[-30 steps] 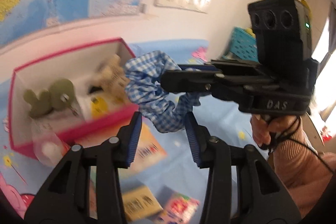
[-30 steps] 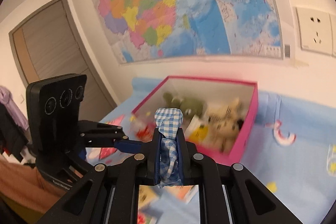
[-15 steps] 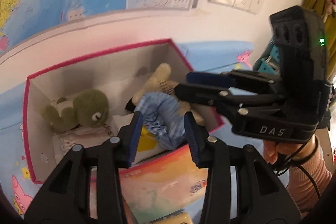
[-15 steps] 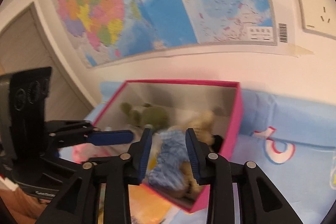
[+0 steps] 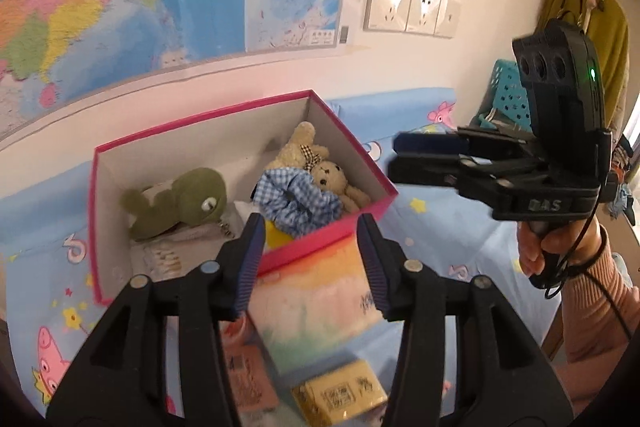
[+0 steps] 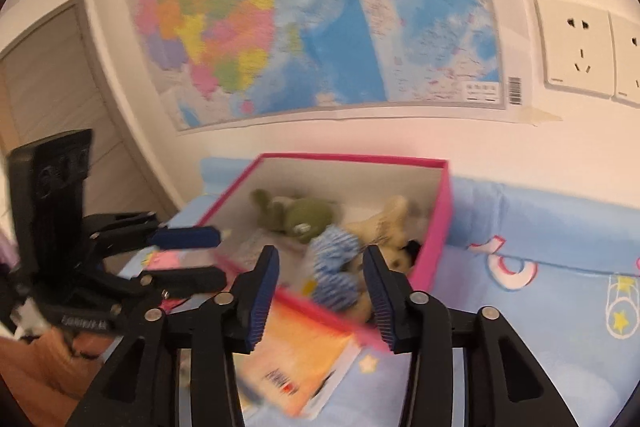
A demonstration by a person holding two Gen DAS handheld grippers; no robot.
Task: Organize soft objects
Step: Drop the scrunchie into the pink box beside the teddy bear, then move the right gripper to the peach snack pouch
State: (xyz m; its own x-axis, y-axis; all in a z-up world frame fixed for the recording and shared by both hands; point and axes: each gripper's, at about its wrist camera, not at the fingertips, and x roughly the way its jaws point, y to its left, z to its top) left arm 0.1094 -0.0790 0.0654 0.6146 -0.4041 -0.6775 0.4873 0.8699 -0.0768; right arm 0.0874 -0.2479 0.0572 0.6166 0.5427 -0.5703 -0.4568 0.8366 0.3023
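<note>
Scrunchie (image 5: 296,197) dropped out of right gripper (image 6: 320,291), now lies in pink box (image 5: 344,223) against tan bear (image 5: 332,179), beyond both tips. Right and left gripper (image 5: 310,255) jaws opening, nothing between them.

"DAS" in pale letters on the right tongs (image 5: 394,159) body

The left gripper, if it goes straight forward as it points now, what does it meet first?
Probably the near wall of the pink box; the left gripper, jaws opening and empty, aims there, just below the blue checked scrunchie. Depth is unclear.
</note>
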